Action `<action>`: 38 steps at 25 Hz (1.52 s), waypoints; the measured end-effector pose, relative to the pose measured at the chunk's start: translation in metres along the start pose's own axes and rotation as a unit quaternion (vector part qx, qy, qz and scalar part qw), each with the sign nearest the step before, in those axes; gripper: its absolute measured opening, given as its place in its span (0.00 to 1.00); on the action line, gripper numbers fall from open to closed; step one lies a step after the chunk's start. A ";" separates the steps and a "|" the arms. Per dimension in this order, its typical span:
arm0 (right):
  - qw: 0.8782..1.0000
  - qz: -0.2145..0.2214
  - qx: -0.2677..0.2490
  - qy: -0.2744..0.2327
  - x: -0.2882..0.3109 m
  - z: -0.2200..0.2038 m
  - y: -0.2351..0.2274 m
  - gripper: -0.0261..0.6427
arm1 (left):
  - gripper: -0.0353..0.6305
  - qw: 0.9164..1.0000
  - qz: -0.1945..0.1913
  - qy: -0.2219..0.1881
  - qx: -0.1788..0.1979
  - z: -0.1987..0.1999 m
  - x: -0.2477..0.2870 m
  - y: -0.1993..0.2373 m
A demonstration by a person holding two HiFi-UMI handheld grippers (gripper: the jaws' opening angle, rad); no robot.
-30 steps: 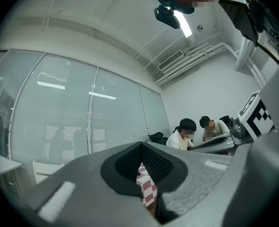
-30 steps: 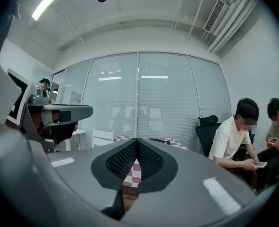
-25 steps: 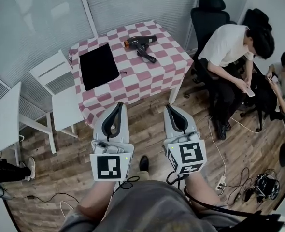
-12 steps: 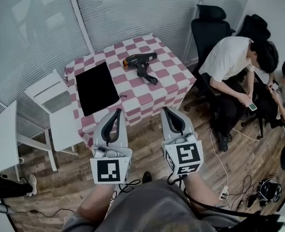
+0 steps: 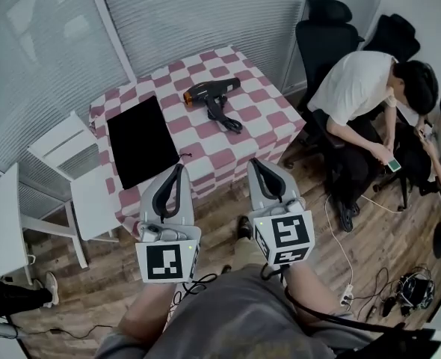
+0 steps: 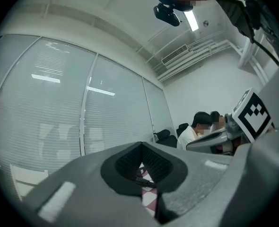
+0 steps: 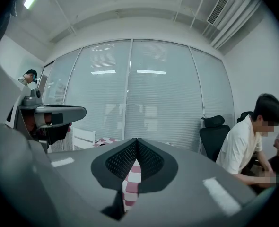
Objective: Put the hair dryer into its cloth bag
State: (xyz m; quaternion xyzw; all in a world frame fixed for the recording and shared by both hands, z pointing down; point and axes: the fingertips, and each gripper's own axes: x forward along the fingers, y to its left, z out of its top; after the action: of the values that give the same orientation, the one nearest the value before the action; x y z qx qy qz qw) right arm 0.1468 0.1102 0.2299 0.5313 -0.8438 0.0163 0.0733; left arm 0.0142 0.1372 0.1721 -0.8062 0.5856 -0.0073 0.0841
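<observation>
On the checked table (image 5: 271, 117) the hair dryer (image 5: 205, 90) lies near the far edge, the black cloth bag (image 5: 140, 140) along the left edge, while the left gripper (image 5: 179, 168) and right gripper (image 5: 256, 164) hover by the near edge, both clenched on nothing.

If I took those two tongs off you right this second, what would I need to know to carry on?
Left tongs: shut, empty, held at the near edge of the table.
Right tongs: shut, empty, alongside the left.
Hair dryer: lying on the far part of the table, untouched.
Cloth bag: flat on the table's left part, apart from the hair dryer.
Done: nothing yet.
Left: open the cloth bag, pick up the hair dryer, put it inside.
</observation>
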 end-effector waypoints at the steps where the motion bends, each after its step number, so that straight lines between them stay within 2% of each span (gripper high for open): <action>1: 1.000 0.001 -0.001 0.001 0.007 -0.001 -0.004 0.08 | 0.05 1.000 0.001 0.001 0.000 -0.003 0.006 0.002; 10: 1.000 0.017 0.008 0.013 0.087 -0.003 -0.054 0.08 | 0.05 1.000 0.010 0.018 0.001 -0.024 0.093 0.017; 18: 0.997 0.070 0.028 0.033 0.167 -0.011 -0.090 0.13 | 0.05 0.998 0.038 0.054 0.009 -0.041 0.174 0.032; 24: 0.993 0.107 0.028 0.036 0.217 -0.005 -0.106 0.16 | 0.05 0.997 0.053 0.052 0.019 -0.034 0.218 0.040; 31: 0.988 0.146 0.024 0.035 0.258 0.010 -0.097 0.29 | 0.05 0.995 0.087 0.034 0.029 -0.020 0.235 0.072; 34: 0.986 0.158 0.023 0.052 0.271 0.002 -0.091 0.39 | 0.05 0.995 0.095 0.037 0.022 -0.026 0.239 0.083; 38: 0.982 0.164 0.030 0.089 0.289 -0.022 -0.084 0.46 | 0.05 0.994 0.098 0.053 0.004 -0.048 0.247 0.097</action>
State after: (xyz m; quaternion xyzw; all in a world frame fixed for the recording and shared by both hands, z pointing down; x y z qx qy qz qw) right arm 0.1019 -0.1822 0.2884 0.3836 -0.9089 0.1007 0.1287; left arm -0.0049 -0.1314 0.1839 -0.7430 0.6654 -0.0445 0.0565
